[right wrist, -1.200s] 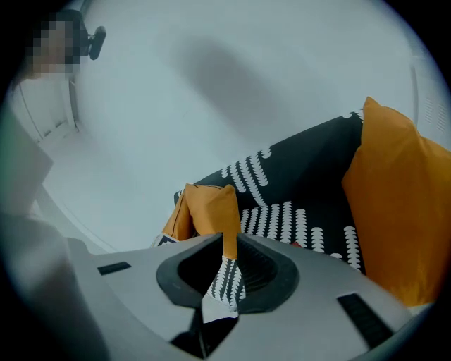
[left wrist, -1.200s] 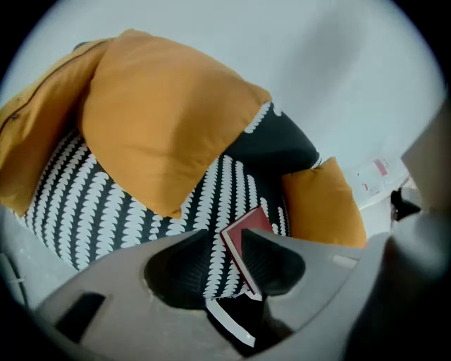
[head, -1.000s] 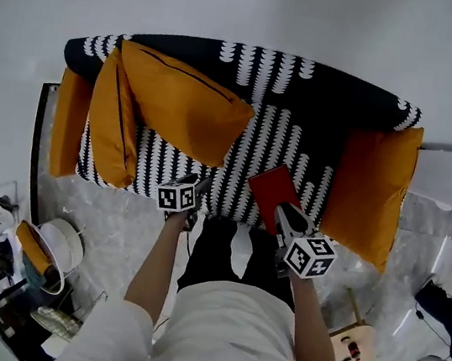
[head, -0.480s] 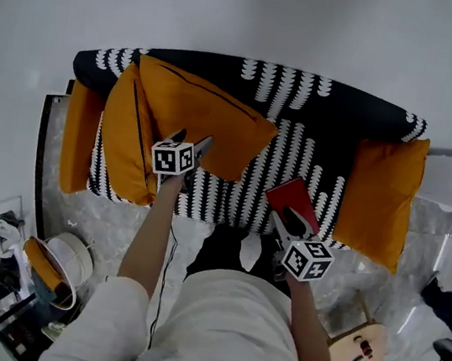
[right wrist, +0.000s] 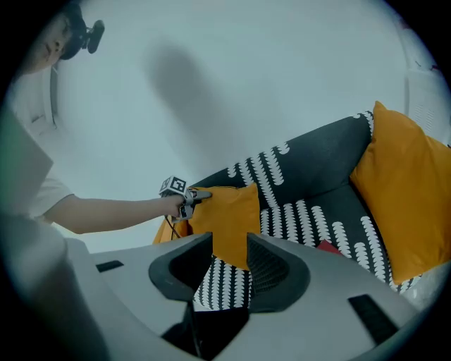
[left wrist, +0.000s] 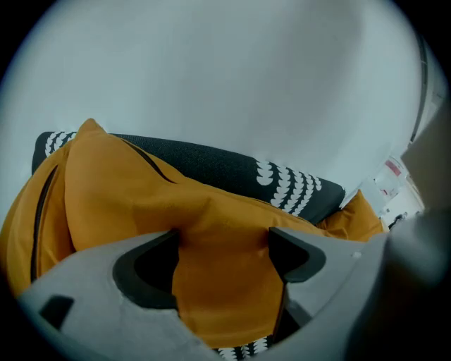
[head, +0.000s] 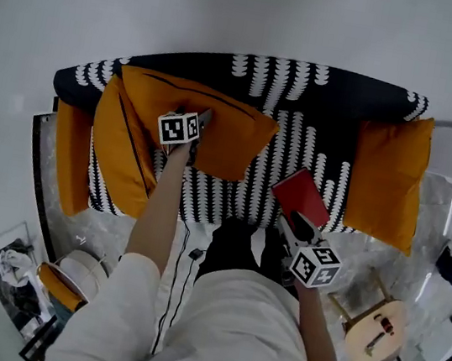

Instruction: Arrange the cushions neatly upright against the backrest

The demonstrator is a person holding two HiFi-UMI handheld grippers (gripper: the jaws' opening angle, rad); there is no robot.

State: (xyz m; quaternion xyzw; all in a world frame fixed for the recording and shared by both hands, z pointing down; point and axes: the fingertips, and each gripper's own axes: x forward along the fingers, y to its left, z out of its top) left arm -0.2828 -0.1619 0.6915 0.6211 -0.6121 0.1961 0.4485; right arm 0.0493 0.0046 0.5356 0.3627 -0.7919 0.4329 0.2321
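Right gripper [head: 297, 223]: closest to me, over the front edge of the seat. Its jaws have just been opening and stand part way apart, with nothing between them.
Red flat thing [head: 300, 196]: lies on the seat just ahead of that gripper, and I judge it in the way of a cushion's place.
Left gripper [head: 204, 117]: reaches further in. Its jaws have just been opening and gape wide around the cushion's edge without pinching it.
Tilted cushion [head: 217, 127]: slumps at a slant, left of the middle.
Left-end cushions [head: 119, 154]: one stands on edge beside the tilted one, and another [head: 68, 155] is at the armrest.
Right-end cushion [head: 388, 180]: propped at the far arm, well apart from the rest.
Backrest [head: 326, 85]: its middle is bare.
Done: little, I judge.
Left: nearly everything. The cushions still need spreading and setting upright.
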